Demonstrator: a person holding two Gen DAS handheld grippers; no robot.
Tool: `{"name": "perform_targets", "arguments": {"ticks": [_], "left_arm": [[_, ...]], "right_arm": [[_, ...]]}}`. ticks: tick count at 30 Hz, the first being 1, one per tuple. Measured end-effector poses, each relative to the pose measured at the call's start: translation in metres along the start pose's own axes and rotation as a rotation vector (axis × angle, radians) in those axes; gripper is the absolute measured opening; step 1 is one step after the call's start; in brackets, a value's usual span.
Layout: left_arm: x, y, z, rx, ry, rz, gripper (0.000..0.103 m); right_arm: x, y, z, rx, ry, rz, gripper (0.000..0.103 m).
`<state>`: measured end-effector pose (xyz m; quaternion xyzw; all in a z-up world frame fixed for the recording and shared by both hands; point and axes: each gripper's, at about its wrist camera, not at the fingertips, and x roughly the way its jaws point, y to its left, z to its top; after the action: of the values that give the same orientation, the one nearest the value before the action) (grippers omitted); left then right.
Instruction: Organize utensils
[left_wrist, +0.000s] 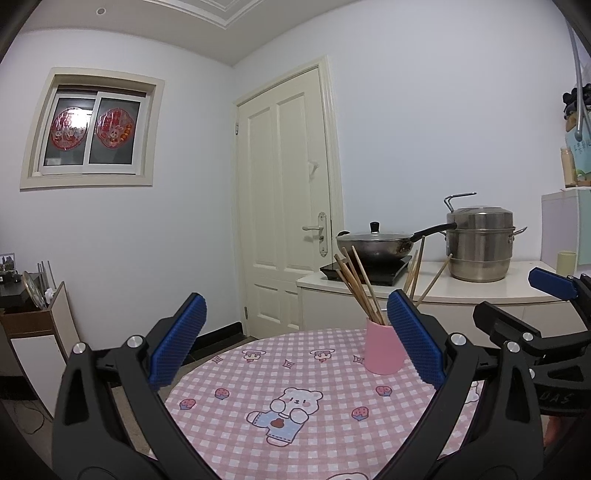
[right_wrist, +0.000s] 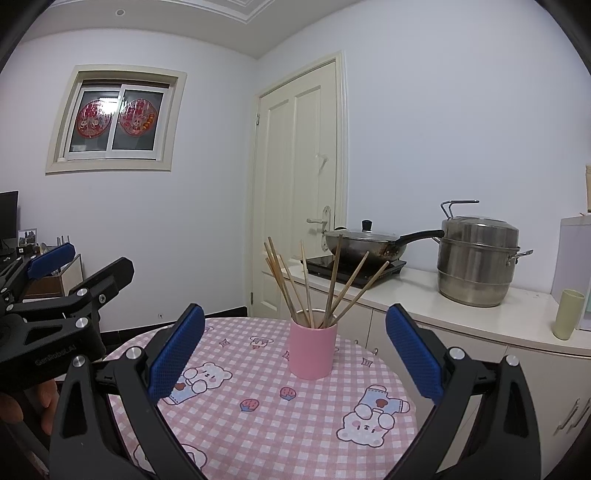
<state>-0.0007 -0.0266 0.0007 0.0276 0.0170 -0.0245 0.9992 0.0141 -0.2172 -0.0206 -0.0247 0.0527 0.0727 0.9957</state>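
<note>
A pink cylindrical cup (right_wrist: 313, 350) stands upright on the round desk with the pink checked bear-print cloth (right_wrist: 258, 417), and a bundle of thin wooden chopsticks (right_wrist: 334, 280) leans out of it in a fan. The right tongs (right_wrist: 295, 354) are spread wide with nothing between the blue pads (right_wrist: 177, 354), and the cup is seen in the gap between them, further away. The left tongs (left_wrist: 295, 343) are also wide and empty. In the left wrist view their right pad (left_wrist: 415, 339) covers part of the cup (left_wrist: 382, 347) – only there. The right wrist view shows all the chopsticks apart, while the left one hides some. Behind, a steel steamer pot (right_wrist: 476, 258) and a lidded dark wok (right_wrist: 364, 245) sit on a white counter.
</note>
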Motion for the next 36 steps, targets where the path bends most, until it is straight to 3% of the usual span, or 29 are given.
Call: {"name": "perform_targets", "arguments": {"ticks": [36], "left_arm": [[0.0046, -0.001, -0.0037, -0.005, 0.02, 0.001, 0.096]], "right_arm": [[0.0029, 0.0017, -0.0031, 0.003, 0.015, -0.002, 0.095]]}}
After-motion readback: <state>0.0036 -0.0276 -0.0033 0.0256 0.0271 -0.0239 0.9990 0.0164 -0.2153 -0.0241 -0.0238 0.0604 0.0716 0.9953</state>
